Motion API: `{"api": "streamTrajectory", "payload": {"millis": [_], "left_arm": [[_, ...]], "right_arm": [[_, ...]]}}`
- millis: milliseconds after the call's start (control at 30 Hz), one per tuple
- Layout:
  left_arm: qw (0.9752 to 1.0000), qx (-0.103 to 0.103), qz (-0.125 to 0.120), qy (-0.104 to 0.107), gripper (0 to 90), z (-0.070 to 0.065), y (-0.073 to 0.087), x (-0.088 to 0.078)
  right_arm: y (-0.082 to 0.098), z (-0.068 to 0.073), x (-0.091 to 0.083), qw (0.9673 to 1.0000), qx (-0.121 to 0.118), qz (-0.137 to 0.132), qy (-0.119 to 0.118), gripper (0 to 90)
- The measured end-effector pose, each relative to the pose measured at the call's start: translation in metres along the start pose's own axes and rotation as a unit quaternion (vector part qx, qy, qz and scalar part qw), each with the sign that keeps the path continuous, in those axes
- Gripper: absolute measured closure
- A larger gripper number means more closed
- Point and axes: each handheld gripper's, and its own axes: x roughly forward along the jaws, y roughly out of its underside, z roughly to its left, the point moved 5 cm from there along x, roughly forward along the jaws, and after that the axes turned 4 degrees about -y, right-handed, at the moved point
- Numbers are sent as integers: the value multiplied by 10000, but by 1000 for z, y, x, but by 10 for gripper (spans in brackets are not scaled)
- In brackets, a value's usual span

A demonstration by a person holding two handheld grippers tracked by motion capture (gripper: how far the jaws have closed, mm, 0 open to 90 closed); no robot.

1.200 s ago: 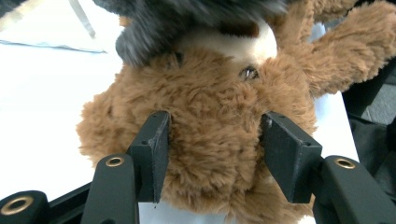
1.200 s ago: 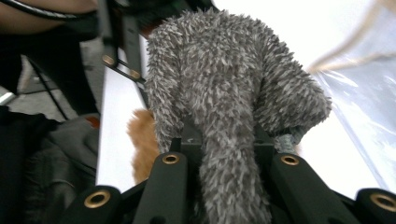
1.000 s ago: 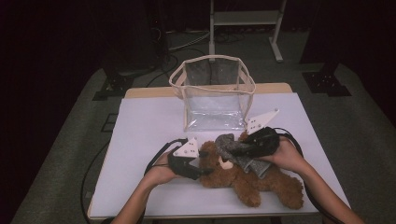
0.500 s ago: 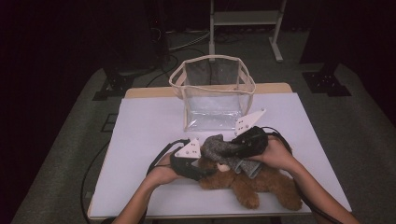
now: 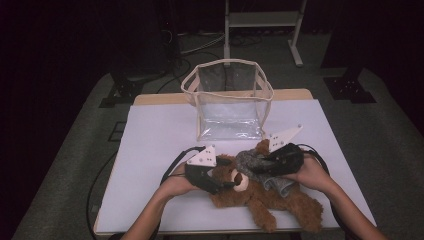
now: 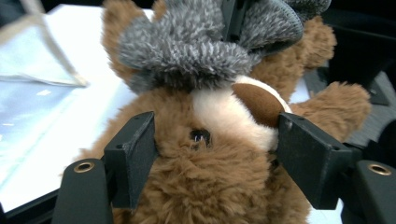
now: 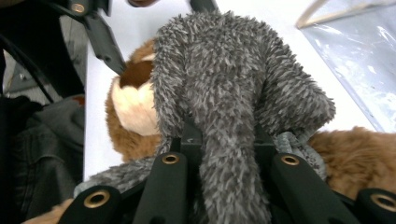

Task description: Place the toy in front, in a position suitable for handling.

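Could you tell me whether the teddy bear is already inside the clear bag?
No, the teddy bear lies on the table in front of the clear bag.

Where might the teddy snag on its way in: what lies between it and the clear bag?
Nothing: in the high view, only bare white table separates the teddy from the clear bag.

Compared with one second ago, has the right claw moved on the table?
Yes. In the high view, the right claw, shut on the grey fuzzy cloth, has shifted left over the teddy bear, toward the middle of the clear bag.
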Motion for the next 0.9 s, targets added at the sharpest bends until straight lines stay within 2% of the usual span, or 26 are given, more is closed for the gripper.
{"api": "streamTrajectory", "payload": {"millis": [67, 133, 200, 300, 333, 400, 467, 567, 667, 833, 900], "left_arm": [[10000, -42, -2, 42, 310, -2, 1, 0], [10000, -43, 51, 63, 313, -4, 3, -1], [10000, 31, 55, 75, 312, -5, 6, -2], [10000, 37, 26, 75, 310, -5, 6, -4], [10000, 38, 4, 69, 304, -4, 5, -5], [9998, -108, -111, 122, 274, -2, 1, -6], [9996, -122, -159, 183, 258, -3, -2, -4], [9992, -137, -81, 353, 248, -8, -1, -1], [9994, 19, 59, 335, 256, -12, 2, -2], [9995, 101, 80, 287, 254, -14, 2, -3], [9996, 59, -24, 275, 252, -11, -1, -6]], "right_arm": [[0, 2, -3, 9999, -62, 73, 57, 737], [-1, -1, -11, 9999, -61, 16, 131, 737], [-1, -7, -21, 9996, 37, -111, 240, 737], [4, -15, -29, 9989, 221, -212, 342, 737], [7, -16, -27, 9990, 279, -200, 300, 737], [13, -13, -19, 9991, 321, -138, 223, 737], [15, -7, -11, 9992, 342, -207, 58, 737], [12, 5, -6, 9996, 175, -183, -89, 736], [10, 7, -14, 9999, -9, -104, 69, 736], [16, -8, -36, 9986, 230, -248, 397, 736], [22, -9, -36, 9983, 343, -296, 357, 736]]}}
